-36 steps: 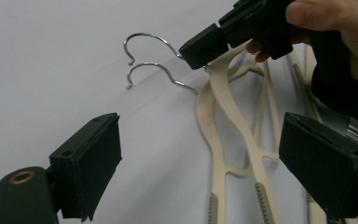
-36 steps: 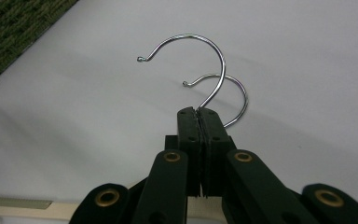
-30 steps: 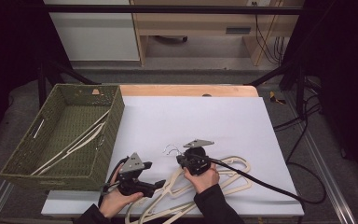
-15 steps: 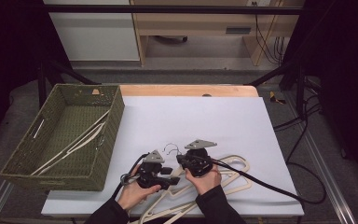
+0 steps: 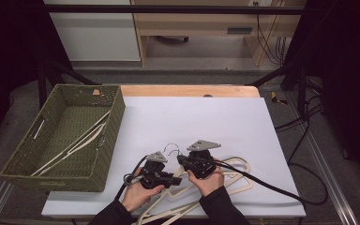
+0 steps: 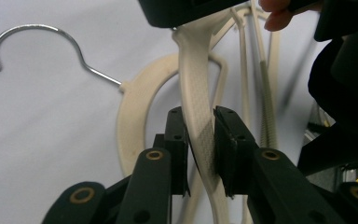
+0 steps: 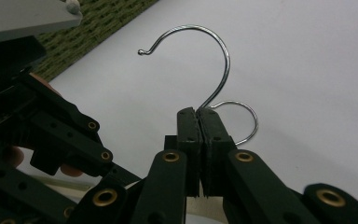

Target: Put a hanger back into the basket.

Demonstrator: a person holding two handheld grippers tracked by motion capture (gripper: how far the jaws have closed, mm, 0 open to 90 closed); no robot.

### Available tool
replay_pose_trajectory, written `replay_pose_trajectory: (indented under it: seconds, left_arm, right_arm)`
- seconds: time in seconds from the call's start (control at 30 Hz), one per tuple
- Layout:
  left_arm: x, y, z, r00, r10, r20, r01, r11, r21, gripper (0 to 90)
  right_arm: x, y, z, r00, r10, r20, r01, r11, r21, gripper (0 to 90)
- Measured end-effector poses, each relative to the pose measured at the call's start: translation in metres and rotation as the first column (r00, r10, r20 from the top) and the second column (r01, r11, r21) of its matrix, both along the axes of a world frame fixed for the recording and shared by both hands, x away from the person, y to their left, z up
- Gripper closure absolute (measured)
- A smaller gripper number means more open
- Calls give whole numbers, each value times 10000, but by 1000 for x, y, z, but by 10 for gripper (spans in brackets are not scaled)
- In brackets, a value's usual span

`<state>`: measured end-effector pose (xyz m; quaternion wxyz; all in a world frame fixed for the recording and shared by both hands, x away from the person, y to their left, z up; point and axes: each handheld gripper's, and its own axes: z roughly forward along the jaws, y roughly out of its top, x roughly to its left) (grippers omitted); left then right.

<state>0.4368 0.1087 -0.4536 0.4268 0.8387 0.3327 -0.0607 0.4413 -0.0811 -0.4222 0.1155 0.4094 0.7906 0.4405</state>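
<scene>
Our left gripper (image 6: 200,135) has just been closing and now clamps the hanger (image 6: 196,88) arm, while our right gripper (image 7: 199,122) pinches its hook (image 7: 216,60) (jaws narrow). The hanger lies on the table (image 5: 215,117) near us, ready, we judge, for lifting toward the basket (image 5: 115,117).

Both forearms enter from the near edge of the table, sleeves dark, hands close together. The left gripper (image 5: 172,178) lies low and level, pointing toward the right hand; its jaws have just been closing and now press a cream hanger arm (image 6: 200,126) between the pads. The right gripper (image 5: 182,161) points left, jaws clamped together on a wire hook (image 7: 214,60).
</scene>
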Motion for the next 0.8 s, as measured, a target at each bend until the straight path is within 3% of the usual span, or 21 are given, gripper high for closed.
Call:
replay_pose_trajectory:
  seconds: [0.13,0.23,0.33,0.47,0.6,0.7,0.8]
  left_arm:
    - [-7,0,8,9998,171,-43,-173,9991,-387,793]
    - [-14,-1,16,10000,59,-6,-59,9979,-643,810]
    - [-21,-2,23,9999,-117,82,122,9971,-750,824]
    - [-30,1,35,9994,-142,306,173,9943,-1055,852]
    - [-36,9,50,9960,260,855,-175,9950,-981,857]
    - [-38,19,62,9943,344,1005,-219,9921,-1234,858]
    - [-40,26,74,9889,485,1403,-327,9931,-1123,858]
  right_arm:
    - [-7,-11,13,9971,449,609,-474,9981,403,689]
    - [-16,-23,21,9879,630,1416,-698,9966,439,527]
    - [-21,-37,27,9842,646,1649,-794,9932,848,420]
    - [-29,-57,39,9752,607,2130,-878,9889,1199,333]
    - [-35,-74,51,9685,377,2461,-748,9868,1434,290]
    - [-37,-84,57,9659,104,2587,-553,9845,1667,277]
    - [-36,-96,60,9654,-202,2600,-309,9811,1908,265]
